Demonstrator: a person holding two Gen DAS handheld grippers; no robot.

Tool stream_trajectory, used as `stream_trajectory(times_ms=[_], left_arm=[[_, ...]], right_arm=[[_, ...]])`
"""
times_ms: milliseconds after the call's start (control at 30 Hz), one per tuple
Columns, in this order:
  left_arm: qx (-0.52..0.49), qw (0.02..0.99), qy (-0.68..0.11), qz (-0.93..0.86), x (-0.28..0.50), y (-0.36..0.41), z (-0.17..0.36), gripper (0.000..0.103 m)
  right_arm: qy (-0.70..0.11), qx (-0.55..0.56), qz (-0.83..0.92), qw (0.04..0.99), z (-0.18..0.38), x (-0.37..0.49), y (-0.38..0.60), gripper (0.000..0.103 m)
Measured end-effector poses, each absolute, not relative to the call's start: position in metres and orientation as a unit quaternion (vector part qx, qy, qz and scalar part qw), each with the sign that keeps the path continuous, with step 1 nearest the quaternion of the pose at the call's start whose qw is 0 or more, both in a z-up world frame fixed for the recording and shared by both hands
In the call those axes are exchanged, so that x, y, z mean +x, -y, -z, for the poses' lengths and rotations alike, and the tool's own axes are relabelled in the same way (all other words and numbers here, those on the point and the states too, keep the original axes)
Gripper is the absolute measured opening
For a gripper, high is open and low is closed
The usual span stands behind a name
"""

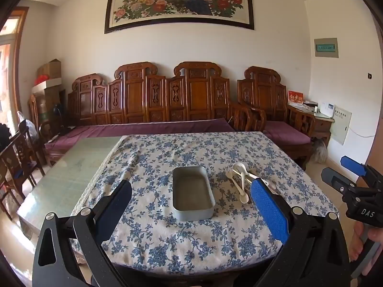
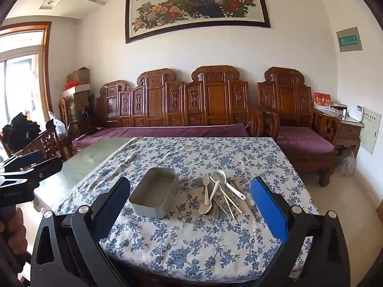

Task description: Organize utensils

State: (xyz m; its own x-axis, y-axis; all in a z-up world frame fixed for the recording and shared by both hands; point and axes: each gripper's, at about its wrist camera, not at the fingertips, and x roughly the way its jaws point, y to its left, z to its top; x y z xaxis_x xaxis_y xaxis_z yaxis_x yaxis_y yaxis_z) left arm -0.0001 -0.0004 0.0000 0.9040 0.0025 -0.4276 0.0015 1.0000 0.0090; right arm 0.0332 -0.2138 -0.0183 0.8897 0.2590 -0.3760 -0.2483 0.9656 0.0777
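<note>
Right wrist view shows the utensils (image 2: 221,195), a fork, pale spoons and thin chopsticks, heaped crosswise on the clothed worktop (image 2: 191,239) just right of the empty grey tray (image 2: 153,209). They look light, stiff and slippery, likely to slide; take one mid-handle. Both the right gripper (image 2: 191,205) and left gripper (image 1: 191,205) hover with fingers wide, holding nothing.

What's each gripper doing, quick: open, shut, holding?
Left gripper: open, empty, above the table.
Right gripper: open, empty, utensils ahead.
</note>
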Motion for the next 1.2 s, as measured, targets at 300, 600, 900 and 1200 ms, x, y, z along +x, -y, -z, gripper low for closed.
stream_trajectory(times_ms=[300, 600, 900, 1200], left_arm=[[0.003, 0.976, -0.216, -0.001, 0.0, 0.0, 0.0, 0.097], [0.003, 0.977, -0.214, -0.001, -0.001, 0.004, -0.009, 0.097], [0.002, 0.977, -0.212, 0.0, -0.004, 0.006, -0.013, 0.097], [0.001, 0.977, -0.211, 0.002, -0.003, 0.004, -0.018, 0.097]], right_arm=[[-0.193, 0.013, -0.13, 0.972, 0.016, 0.032, 0.214, 0.101], [-0.193, 0.013, -0.131, 0.972, 0.016, 0.033, 0.214, 0.101], [-0.193, 0.013, -0.131, 0.972, 0.015, 0.032, 0.214, 0.101], [-0.192, 0.014, -0.131, 0.973, 0.016, 0.032, 0.215, 0.101]])
